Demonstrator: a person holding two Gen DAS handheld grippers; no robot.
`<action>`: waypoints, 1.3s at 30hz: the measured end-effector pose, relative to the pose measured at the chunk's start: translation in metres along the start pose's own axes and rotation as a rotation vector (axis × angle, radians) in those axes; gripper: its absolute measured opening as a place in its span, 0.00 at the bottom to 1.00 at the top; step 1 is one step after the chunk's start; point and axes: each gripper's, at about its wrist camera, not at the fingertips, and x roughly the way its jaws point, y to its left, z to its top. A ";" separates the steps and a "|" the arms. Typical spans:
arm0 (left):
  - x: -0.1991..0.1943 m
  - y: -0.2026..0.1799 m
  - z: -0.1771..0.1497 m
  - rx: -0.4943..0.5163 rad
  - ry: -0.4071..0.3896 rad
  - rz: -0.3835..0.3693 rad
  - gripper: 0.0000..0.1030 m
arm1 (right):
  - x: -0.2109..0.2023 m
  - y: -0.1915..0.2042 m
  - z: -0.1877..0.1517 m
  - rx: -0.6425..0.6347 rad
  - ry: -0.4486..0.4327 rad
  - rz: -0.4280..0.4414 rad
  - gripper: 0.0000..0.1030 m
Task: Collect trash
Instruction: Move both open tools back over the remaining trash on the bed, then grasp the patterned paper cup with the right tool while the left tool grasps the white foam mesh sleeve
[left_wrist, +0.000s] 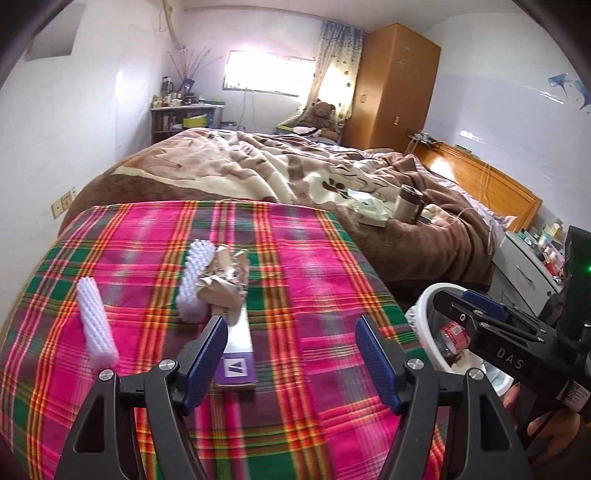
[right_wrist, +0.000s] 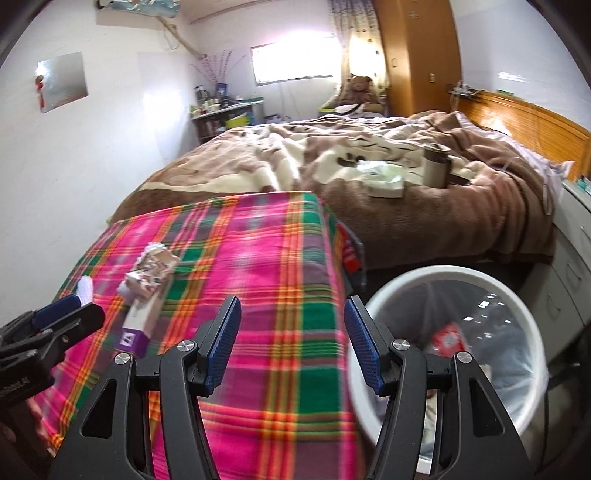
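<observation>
Both tongs are empty right now: the left gripper (left_wrist: 291, 354) has its blue pads spread wide with nothing between them, and the right gripper (right_wrist: 291, 343) is the same, parted wide over the edge of the plaid cloth (left_wrist: 295, 258). Just ahead of the left jaws, a bit toward its left pad, lies the long silver box with the purple end (left_wrist: 238, 354), and right beyond that, sitting on its far end, is the crumpled brown paper wad (left_wrist: 221, 284) — looks like the next bit of trash to me. Touching the wad's left side is a white foam net sleeve (left_wrist: 195, 273), and a second foam sleeve (left_wrist: 96, 325) lies well off to the left of the tongs. The white bin (right_wrist: 447, 291) with a clear liner sits just right of the right gripper, below the cloth's edge, with a red wrapper (right_wrist: 445, 338) already in it. If I were doing this I'd take the box with the left hand, since it's closest: line the pads up across its narrow width, come down low so both pads catch the sides, and squeeze near the middle so it doesn't pivot. The wad resting on it could roll off when it lifts — maybe grab that first. Then swing right over the bin before letting go, keeping clear of the other gripper.
</observation>
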 end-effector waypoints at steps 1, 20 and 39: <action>0.000 0.005 0.000 -0.003 0.000 0.009 0.69 | 0.003 0.004 0.001 -0.003 0.004 0.010 0.58; 0.020 0.123 -0.001 -0.134 0.042 0.183 0.69 | 0.071 0.079 0.015 -0.019 0.116 0.193 0.58; 0.060 0.204 -0.011 -0.314 0.131 0.259 0.69 | 0.127 0.122 0.029 -0.026 0.218 0.236 0.51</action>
